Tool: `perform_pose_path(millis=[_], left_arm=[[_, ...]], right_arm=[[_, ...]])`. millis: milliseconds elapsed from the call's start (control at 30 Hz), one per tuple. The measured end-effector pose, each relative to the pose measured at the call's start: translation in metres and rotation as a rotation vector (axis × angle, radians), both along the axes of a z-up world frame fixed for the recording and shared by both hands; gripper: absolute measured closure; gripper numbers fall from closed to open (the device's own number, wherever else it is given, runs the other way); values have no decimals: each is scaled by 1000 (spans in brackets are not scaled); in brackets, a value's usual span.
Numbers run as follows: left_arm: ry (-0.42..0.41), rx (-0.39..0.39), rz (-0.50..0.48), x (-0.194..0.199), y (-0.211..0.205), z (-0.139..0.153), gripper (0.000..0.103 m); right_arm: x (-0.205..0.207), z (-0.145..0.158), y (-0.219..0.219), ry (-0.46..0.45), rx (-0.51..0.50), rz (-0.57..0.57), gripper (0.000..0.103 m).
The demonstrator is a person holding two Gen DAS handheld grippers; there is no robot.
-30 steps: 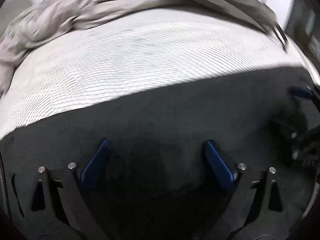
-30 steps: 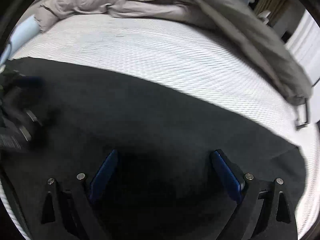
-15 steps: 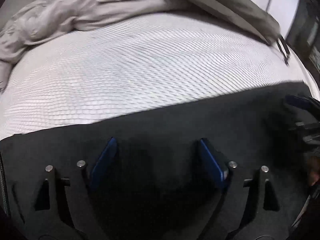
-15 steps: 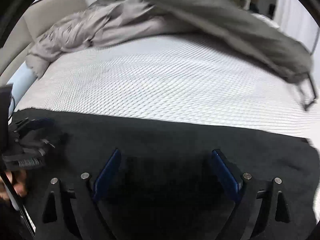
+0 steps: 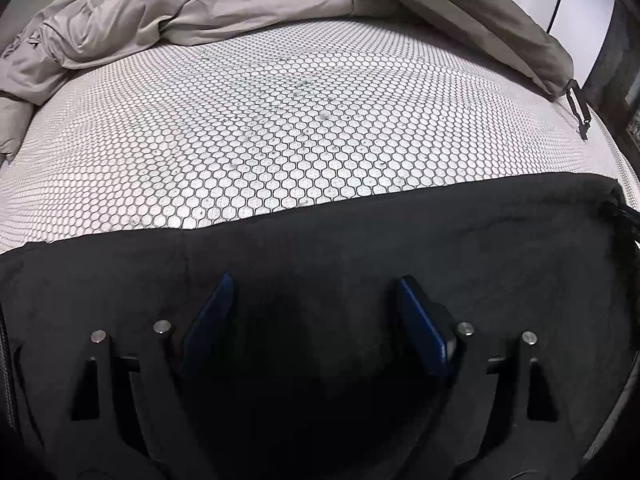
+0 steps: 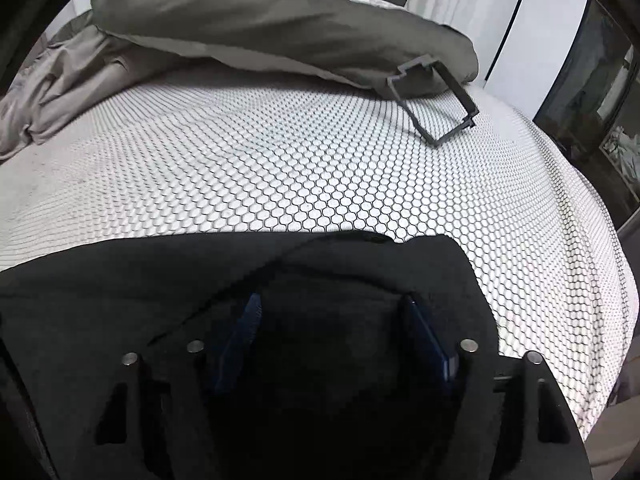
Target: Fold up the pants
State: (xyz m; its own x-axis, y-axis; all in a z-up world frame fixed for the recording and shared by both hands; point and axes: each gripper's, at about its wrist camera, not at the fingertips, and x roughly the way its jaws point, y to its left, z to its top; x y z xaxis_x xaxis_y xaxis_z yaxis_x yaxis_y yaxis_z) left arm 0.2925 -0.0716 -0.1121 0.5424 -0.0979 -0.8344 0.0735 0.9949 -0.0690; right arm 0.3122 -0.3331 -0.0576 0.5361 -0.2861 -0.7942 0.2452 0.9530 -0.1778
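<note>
Hovering over black pants [image 5: 400, 240] spread flat along the near edge of the bed [image 5: 300, 128], I kept left tool [image 5: 312, 292] and right tool [image 6: 332, 312] spread, gripping nothing. Soft and limp, the cloth looked best pinched at its corners; a rumpled duvet [image 6: 260, 28] and grey frame [image 6: 436, 100] lay well beyond.

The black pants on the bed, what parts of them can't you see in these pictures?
- Near part of the pants, left wrist view: hidden behind the open left gripper and cut by the bottom edge.
- Same in the right wrist view: the open right gripper covers the pants.
- Folds and seams: too dark to tell.
</note>
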Motion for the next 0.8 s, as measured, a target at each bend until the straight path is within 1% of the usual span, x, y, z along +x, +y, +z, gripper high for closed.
perform_pose_path(millis=[67,133,167,200,233,267,300,333,367,400,433,467,500,533,567,633,667,700,733,767,800], left_arm=[[1,-40,-29,-12,-6,10,26],[-33,-88,-106,-32,-21,24,25],[-43,-91,-146,-39,-30,28,25],[-43,-84,-196,-44,-40,29,24],[-33,-61,-253,-50,-54,26,24],[-18,-41,-277,-53,-62,21,24],[8,-14,-294,-54,-68,12,24],[28,12,-298,-57,-72,4,24],[22,24,-301,-60,-72,-1,23],[12,19,-300,-63,-68,-1,22],[15,19,-293,-64,-65,0,22],[16,26,-279,-65,-59,1,22],[14,32,-262,-65,-52,1,21],[15,34,-237,-67,-46,0,20],[16,32,-219,-69,-42,0,20],[11,32,-187,-73,-38,1,20],[5,38,-185,-79,-38,3,20],[-1,31,-195,-80,-38,5,20],[-8,3,-215,-88,-41,9,20],[-13,-35,-242,-97,-44,14,20],[-18,-73,-276,-105,-50,17,20]], right_arm=[[-10,10,3,0,35,57,29],[-35,22,30,-21,78,161,29],[-43,25,43,-26,73,205,25],[-49,22,50,-22,52,253,22],[-51,17,61,-10,43,291,21],[-54,12,61,9,47,312,21],[-51,1,56,43,48,316,22],[-50,-11,51,72,38,302,22],[-53,-16,44,78,31,292,22],[-59,-13,35,62,11,264,22],[-67,-7,26,42,-31,214,28],[-75,-2,19,22,-13,204,42],[-83,1,10,7,49,191,49],[-92,2,9,2,86,184,50],[-94,0,8,6,96,193,50],[-103,1,19,15,25,226,50],[-106,2,18,23,-5,238,50],[-115,6,24,25,-23,243,47],[-125,10,27,21,-11,249,45],[-135,17,34,5,28,271,41],[-137,20,22,-15,57,295,36]])
